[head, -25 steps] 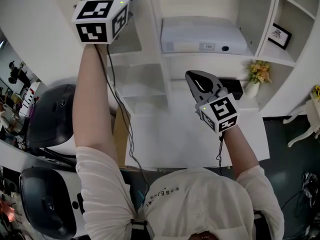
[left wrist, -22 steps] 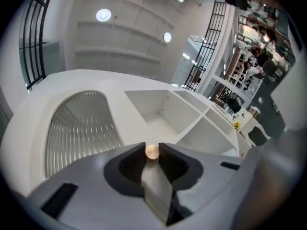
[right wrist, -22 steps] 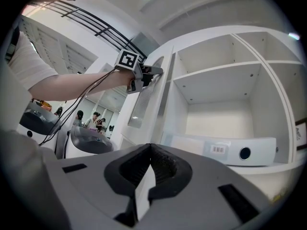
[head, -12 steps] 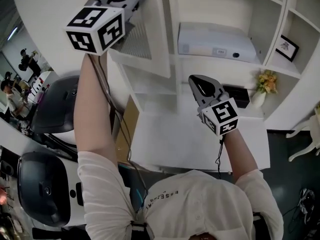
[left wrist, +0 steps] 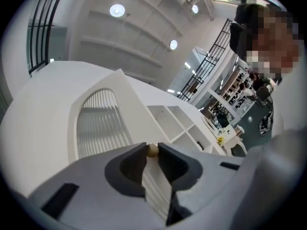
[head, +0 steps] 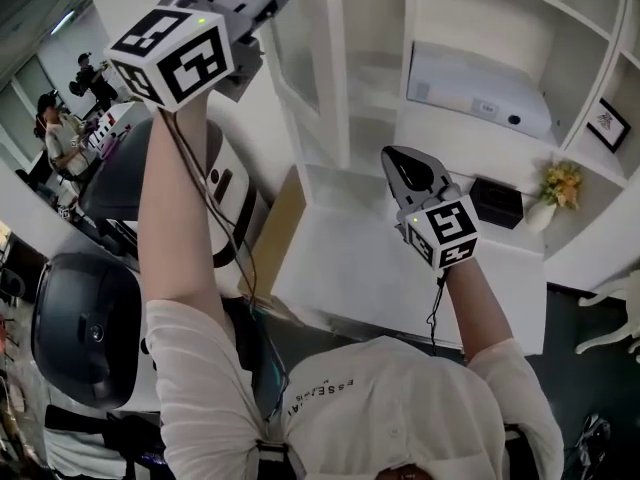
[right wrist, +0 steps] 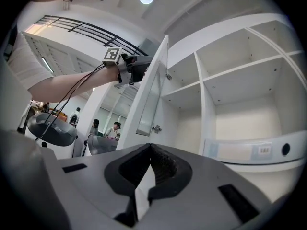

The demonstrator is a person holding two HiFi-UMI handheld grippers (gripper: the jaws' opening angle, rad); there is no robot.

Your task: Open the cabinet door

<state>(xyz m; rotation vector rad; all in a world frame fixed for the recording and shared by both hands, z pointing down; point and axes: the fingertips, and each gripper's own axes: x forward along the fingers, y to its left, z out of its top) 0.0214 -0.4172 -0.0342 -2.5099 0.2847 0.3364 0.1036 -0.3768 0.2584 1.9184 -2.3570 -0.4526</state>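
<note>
The white cabinet door (head: 318, 63) stands swung wide, edge-on to me in the head view. Its arched, slatted panel (left wrist: 98, 123) fills the left gripper view. My left gripper (left wrist: 152, 152) has the door's small brass knob (left wrist: 152, 149) pinched between its tips, and its jaws are closing on it. From the right gripper view, the left gripper (right wrist: 144, 70) sits at the door's (right wrist: 151, 90) free edge. My right gripper (head: 397, 156) hangs below the cabinet, above the white table (head: 340, 278). Its jaws (right wrist: 149, 146) meet at the tips with nothing between them.
Open shelves (right wrist: 230, 80) lie behind the door, and a white box device (head: 480, 93) sits on one. To the right are a black box (head: 497, 201), a flower vase (head: 560, 183) and a framed picture (head: 610, 123). Black-and-white pod seats (head: 85, 328) stand at the left, people beyond.
The door has swung out to the left, from half open to edge-on, with my left gripper on its knob. More of the shelves now shows. The right gripper has barely shifted.
</note>
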